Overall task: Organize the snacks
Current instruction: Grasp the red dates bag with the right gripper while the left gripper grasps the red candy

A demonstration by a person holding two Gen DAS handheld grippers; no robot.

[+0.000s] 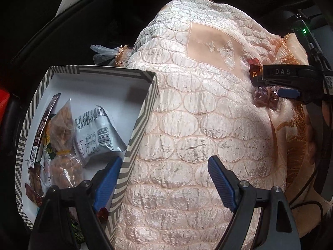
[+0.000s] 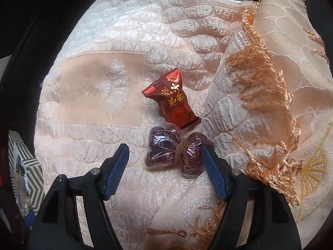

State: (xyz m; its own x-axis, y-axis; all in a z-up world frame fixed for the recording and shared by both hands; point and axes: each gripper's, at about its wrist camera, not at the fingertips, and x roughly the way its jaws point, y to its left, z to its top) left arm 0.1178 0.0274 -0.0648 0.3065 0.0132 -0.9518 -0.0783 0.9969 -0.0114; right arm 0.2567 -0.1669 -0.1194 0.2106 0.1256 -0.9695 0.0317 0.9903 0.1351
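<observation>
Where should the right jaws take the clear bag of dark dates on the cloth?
Probably at the tied waist of the clear bag of dates, where the film pinches between two bulging lobes. Come from above; the right gripper has its jaws open and apart from the bag. The lobes look slippery and soft. Keep clear of the red candy packet touching its far edge on the cloth.

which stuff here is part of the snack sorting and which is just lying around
Part of the job:
- striped box, already holding snacks
- red candy packet on the cloth
- clear bag of dark red fruit beside it
- right gripper, open over the bag

Just lying about:
- quilted cloth
- orange fringe
- knotted plastic bag
</observation>
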